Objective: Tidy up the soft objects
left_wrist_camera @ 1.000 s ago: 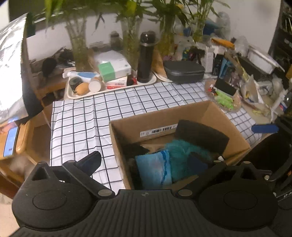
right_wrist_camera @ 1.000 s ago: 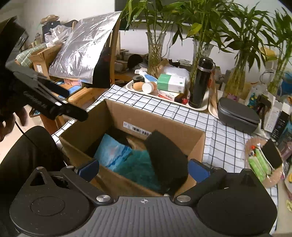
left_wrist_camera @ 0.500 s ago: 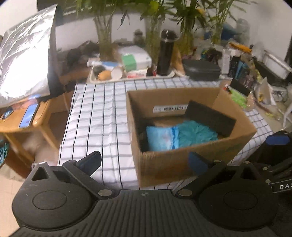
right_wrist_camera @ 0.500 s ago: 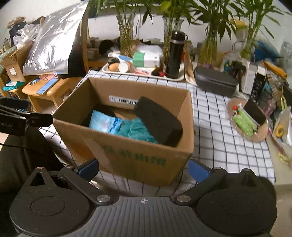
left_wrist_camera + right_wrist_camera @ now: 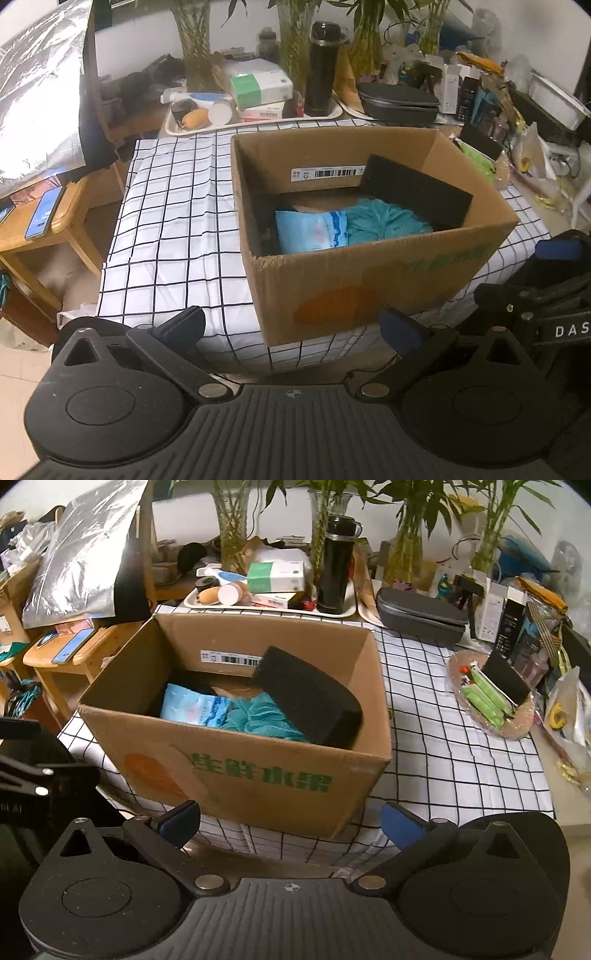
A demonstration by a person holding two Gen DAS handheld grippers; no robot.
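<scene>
Cardboard box (image 5: pixel 258 775), three soft items inside, two empty hand-held grippers

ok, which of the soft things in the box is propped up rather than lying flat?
The black foam slab: it leans tilted against the box's right wall. The light blue pack and the teal fluffy piece lie low on the bottom.

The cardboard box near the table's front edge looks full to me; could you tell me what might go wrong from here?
1. The cardboard box sits at the front edge of the checked tablecloth; a nudge from the open right gripper could tip it off.
2. The black foam block leans tilted against the box wall, above the teal fluffy item, and may slide or topple.
3. The blue packet lies half hidden; grasping it might drag its neighbours.
</scene>
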